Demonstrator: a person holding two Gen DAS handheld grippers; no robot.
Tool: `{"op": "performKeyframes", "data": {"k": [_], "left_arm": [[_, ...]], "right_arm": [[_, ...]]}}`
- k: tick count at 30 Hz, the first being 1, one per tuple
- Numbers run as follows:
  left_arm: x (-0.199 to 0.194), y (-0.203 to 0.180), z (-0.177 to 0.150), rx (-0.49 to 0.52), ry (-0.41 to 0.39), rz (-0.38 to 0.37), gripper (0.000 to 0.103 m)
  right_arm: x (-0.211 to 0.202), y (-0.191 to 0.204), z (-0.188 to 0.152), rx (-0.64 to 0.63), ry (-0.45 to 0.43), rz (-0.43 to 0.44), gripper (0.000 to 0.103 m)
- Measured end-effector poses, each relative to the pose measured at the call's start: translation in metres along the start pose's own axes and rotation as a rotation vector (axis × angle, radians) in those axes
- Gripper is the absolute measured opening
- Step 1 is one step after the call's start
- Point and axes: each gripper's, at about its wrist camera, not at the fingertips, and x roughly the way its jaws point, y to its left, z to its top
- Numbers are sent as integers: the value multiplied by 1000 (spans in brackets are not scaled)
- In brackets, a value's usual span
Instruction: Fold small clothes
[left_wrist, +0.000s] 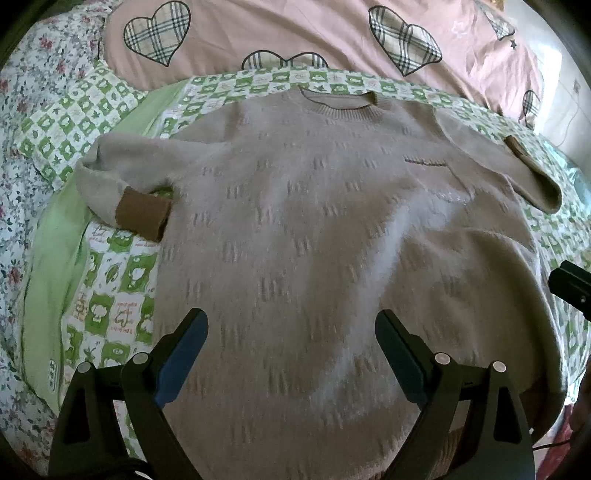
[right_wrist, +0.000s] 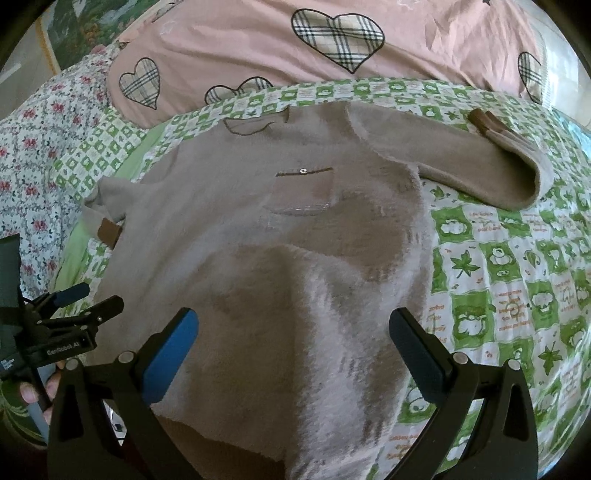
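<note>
A beige fuzzy sweater (left_wrist: 303, 221) (right_wrist: 280, 236) lies face up on a green-and-white checked sheet (left_wrist: 110, 280) (right_wrist: 498, 266), collar toward the far side. Its left sleeve is bent back, brown cuff (left_wrist: 142, 214) beside the body. The right sleeve (right_wrist: 461, 158) stretches out sideways, its brown cuff (right_wrist: 487, 123) at the far end. My left gripper (left_wrist: 291, 321) hovers open over the lower body with nothing between its fingers. My right gripper (right_wrist: 293, 321) stands open over the sweater's lower right part. The left gripper (right_wrist: 88, 299) also shows at the left edge of the right wrist view.
A pink quilt with plaid hearts (left_wrist: 277, 33) (right_wrist: 332, 48) lies bunched beyond the collar. Floral bedding (left_wrist: 33, 92) (right_wrist: 44, 147) covers the left side. A hand (right_wrist: 37, 398) shows at the lower left. The sheet to the right of the sweater is bare.
</note>
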Motion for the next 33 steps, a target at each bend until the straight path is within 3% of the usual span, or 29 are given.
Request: {"op": "performKeyframes", "data": {"k": [9,12,19,27,30,32,33], "left_arm": [[18,12,30,-1,22,33,93],[24,19,45,-16,14,47,93],[37,22,82,-17,-1,91,93],[55,19,102,-10,-7,99,93],[61,18,104,-7,-1,107,93],[65,19,104,-13,5,104,93],[68,19,105,-14,14,103,93]], "right_arm": [[-10,-54,34,80,-132,-18,103],[-10,-78,54,112,-115,-67,103],[-2,-137,107,166,-193,-160,103],[16,-186,168,138,-241,-282,102],[42,-208,191,125,-202,-331,94],[64,-222,201,132,-151,-352,79],[74,-228,204,134,-125,-360,77]]}}
